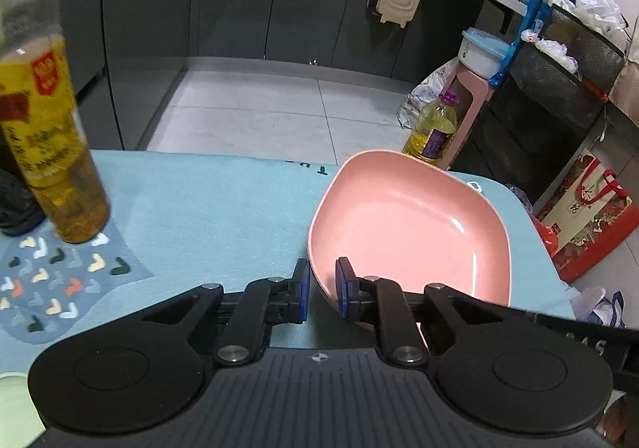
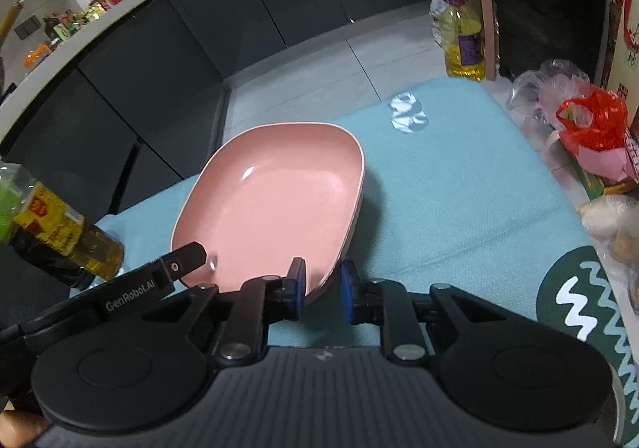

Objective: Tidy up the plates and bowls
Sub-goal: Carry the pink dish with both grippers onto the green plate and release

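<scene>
Each hand-held gripper, left (image 1: 321,288) and right (image 2: 323,290), clamps the glossy, rounded-square pink plate's (image 1: 411,224) rim.

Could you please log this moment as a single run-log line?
left hand-held gripper: shut on pink plate near rim | right hand-held gripper: shut on same plate's near rim | plate: on blue mat

On the table (image 1: 223,200) there is one pink plate (image 1: 411,224), or perhaps two stacked, since its rim shows a double edge. One oil bottle (image 1: 48,152) stands on the table, and a second oil bottle (image 1: 433,130) stands on the floor. Two tongs are in view, the left tongs (image 1: 322,290) and the right tongs (image 2: 324,290).
</scene>
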### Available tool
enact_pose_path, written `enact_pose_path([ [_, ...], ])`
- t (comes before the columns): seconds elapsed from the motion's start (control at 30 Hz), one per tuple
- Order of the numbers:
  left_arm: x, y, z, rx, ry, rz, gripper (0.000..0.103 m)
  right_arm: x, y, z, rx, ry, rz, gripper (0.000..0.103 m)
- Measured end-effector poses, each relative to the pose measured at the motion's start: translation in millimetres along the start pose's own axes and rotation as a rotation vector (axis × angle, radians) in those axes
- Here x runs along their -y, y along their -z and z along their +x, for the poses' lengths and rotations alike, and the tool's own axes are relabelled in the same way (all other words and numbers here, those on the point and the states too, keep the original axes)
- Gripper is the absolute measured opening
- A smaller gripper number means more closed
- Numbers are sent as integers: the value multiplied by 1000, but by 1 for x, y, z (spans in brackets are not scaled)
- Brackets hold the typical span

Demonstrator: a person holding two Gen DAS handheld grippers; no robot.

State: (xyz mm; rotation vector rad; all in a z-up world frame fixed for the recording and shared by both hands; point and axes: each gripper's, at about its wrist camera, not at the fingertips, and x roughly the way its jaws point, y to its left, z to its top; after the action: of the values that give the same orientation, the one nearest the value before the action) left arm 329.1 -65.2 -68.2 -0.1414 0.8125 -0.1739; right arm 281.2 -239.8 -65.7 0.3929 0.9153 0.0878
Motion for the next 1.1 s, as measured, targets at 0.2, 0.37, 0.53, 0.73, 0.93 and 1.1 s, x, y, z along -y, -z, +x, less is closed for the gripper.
enact_pose_path([
  [0.2, -18, 8, -42, 35, 4, -19, 14, -18, 11, -25, 26, -54, -56, 14],
  [0.37, -39, 26, -86, 71, -24, -6, 17, -42, 26, -38, 7, -101, -120, 14],
  [0.53, -55, 50, -126, 149, -53, -6, 17, -71, 49, -45, 1, -104, -229, 14],
  [0.73, -83, 81, -156, 121, -81, -41, 20, -93, 75, -50, -72, -143, -288, 14],
  [0.93, -114, 108, -176, 126, -97, -122, 20, -121, 98, -50, -111, -163, -366, 14],
  [1.1, -135, 125, -183, 108, -105, -165, 20, -141, 116, -47, -154, -167, -421, 14],
])
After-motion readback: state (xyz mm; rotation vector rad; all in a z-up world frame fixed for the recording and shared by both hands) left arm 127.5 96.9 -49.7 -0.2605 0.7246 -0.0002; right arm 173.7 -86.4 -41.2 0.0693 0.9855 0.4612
